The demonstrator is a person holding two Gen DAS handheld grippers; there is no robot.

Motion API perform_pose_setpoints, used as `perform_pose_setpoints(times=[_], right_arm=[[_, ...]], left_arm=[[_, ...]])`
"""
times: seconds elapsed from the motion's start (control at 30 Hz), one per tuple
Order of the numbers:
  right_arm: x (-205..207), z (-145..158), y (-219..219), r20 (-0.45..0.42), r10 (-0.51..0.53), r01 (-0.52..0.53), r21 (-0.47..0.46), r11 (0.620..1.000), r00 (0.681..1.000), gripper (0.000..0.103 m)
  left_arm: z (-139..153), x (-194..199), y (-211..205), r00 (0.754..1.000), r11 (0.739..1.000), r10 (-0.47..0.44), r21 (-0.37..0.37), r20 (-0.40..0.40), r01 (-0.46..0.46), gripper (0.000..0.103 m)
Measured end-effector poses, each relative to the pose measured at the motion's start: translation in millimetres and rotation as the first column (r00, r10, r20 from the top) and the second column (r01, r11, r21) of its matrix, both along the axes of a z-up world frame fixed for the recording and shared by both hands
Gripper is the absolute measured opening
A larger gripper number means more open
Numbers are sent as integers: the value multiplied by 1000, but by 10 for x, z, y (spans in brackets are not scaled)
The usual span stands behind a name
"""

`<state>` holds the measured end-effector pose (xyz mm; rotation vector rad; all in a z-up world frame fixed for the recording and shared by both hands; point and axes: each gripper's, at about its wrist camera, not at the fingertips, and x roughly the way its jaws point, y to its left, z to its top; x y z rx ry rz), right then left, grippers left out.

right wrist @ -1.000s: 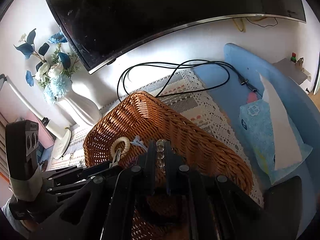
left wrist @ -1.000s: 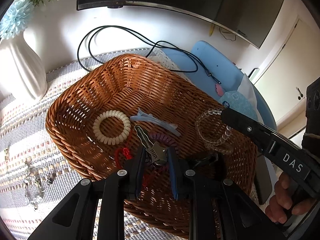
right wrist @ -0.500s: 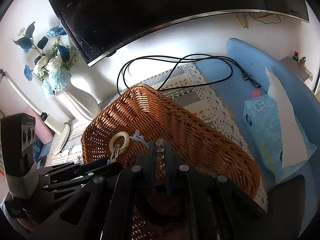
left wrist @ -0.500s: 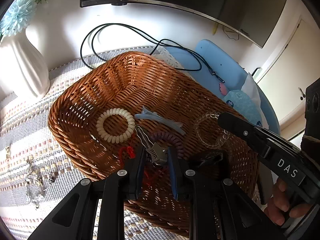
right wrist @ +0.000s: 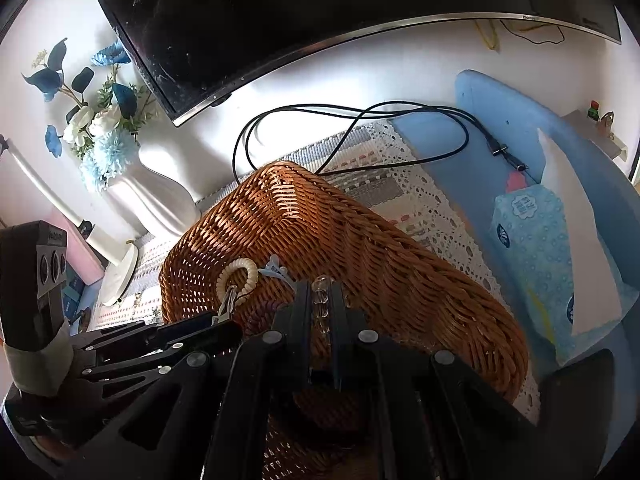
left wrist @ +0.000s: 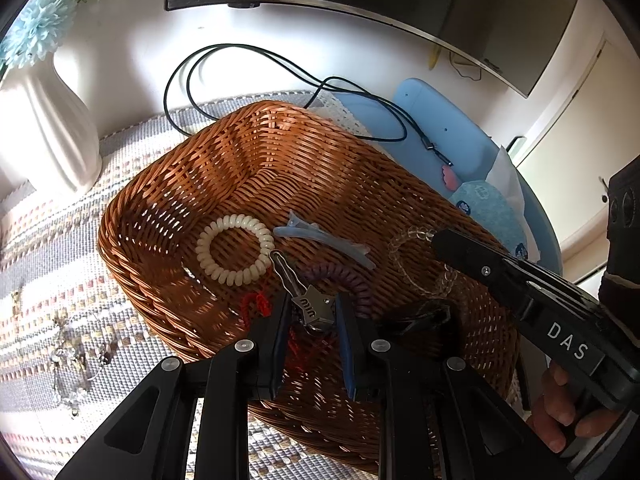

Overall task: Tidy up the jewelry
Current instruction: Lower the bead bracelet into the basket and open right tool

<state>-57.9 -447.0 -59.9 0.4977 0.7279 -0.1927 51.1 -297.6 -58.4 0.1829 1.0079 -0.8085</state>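
A: What do the left tongs (left wrist: 310, 314) hold?

B: Their two fingers stand narrow and clamp a small silver metal hair clip (left wrist: 308, 300) by its wide end. The clip hangs over the brown woven wicker basket (left wrist: 168, 280), and its thin end points toward 11 o'clock, to the cream spiral hair tie (left wrist: 234, 254).

A: And the right tongs (right wrist: 321, 302)?

B: They are almost closed on a bracelet of clear glass beads (right wrist: 320, 300). In the left wrist view the bracelet (left wrist: 416, 264) hangs as a loop from the tip of these tongs, at 3 o'clock from the clip, inside the basket.

A: What else lies in the basket?

B: A pale blue plastic hair clip (left wrist: 324, 238) lies at 12 o'clock from the silver one. A dark purple spiral hair tie (left wrist: 352, 280) is just beside it at 5 o'clock. A red string (left wrist: 256, 304) is at 9 o'clock from the left tongs.

A: Where does the basket stand?

B: On a striped woven cloth (left wrist: 48, 240) on the table. A white ribbed ceramic vase (left wrist: 60, 136) stands at 10 o'clock from the basket, and a black cable (left wrist: 240, 50) lies at 12 o'clock. Some small silver jewelry (left wrist: 72, 344) lies on the cloth at 8 o'clock, well apart from the basket.
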Motion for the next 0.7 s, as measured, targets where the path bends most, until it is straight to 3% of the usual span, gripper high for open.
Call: perform_pose_setpoints(times=[0.37,0.5,0.6,0.67,0.7], right_arm=[[12,-56,-11,-23,-3,3,4,1000,1000,10],[25,-47,9,-22,5,-5,-5,1000,1000,10],[46,-47,19,-26,6,-6,-14,1000,1000,11],[43,-37,20,-26,2,-3,-22,1000,1000,19],[39,-29,21,-23,0,-1,-25,1000,1000,30]], left_arm=[[-35,42,-7,1000,1000,6,9,-12,-6,23],[-36,85,16,999,1000,8,-21,-45,-9,24],[-20,89,29,999,1000,7,-26,-43,-8,37],[-14,88,43,999,999,7,-33,-43,-8,50],[-8,88,51,999,999,6,-38,-43,-8,51]])
